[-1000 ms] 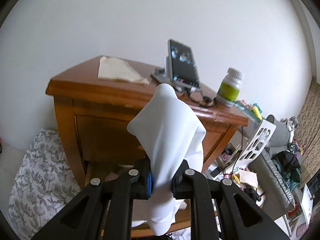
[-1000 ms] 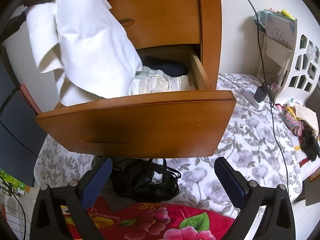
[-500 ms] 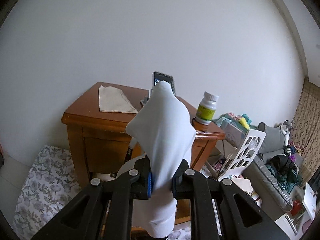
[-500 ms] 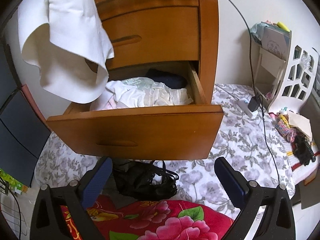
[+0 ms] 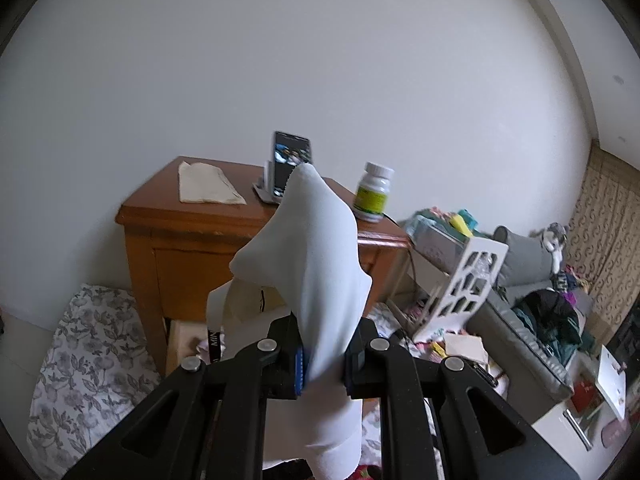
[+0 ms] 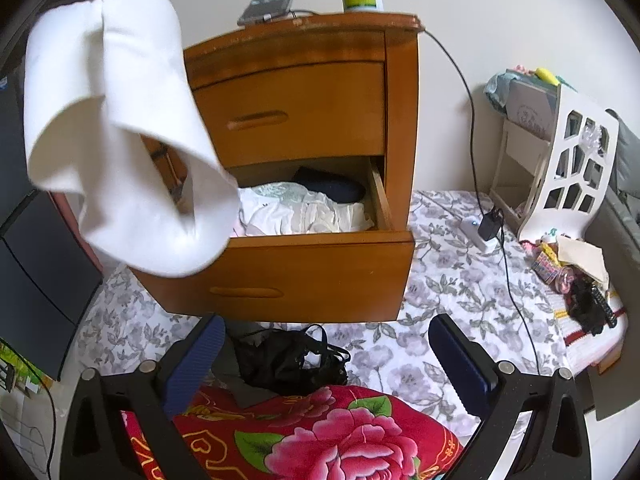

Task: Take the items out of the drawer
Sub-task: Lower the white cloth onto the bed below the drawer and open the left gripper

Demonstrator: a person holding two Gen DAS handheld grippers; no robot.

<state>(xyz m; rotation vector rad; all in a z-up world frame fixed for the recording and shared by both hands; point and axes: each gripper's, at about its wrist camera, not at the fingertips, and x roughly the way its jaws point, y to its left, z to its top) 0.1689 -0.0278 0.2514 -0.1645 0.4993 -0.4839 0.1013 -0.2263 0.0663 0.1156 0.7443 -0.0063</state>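
A white garment (image 5: 316, 272) hangs from my left gripper (image 5: 324, 364), which is shut on it in front of the wooden nightstand (image 5: 192, 240). In the right wrist view the same white garment (image 6: 120, 128) dangles at the upper left, clear of the open lower drawer (image 6: 300, 276). Inside the drawer lie white clothes (image 6: 304, 212) and a dark item (image 6: 332, 188). My right gripper (image 6: 326, 354) stands open and holds nothing, low in front of the drawer above a black garment (image 6: 288, 360) on the floor cover.
On the nightstand top are a phone on a stand (image 5: 290, 164), a pill bottle (image 5: 374, 192) and a folded cloth (image 5: 206, 188). A red flowered blanket (image 6: 312, 432) lies below. A white rack (image 6: 568, 168), a cable and charger (image 6: 490, 226) stand at the right.
Both grippers drew back and rose from the nightstand. The white garment lifted out of the drawer and now hangs free.
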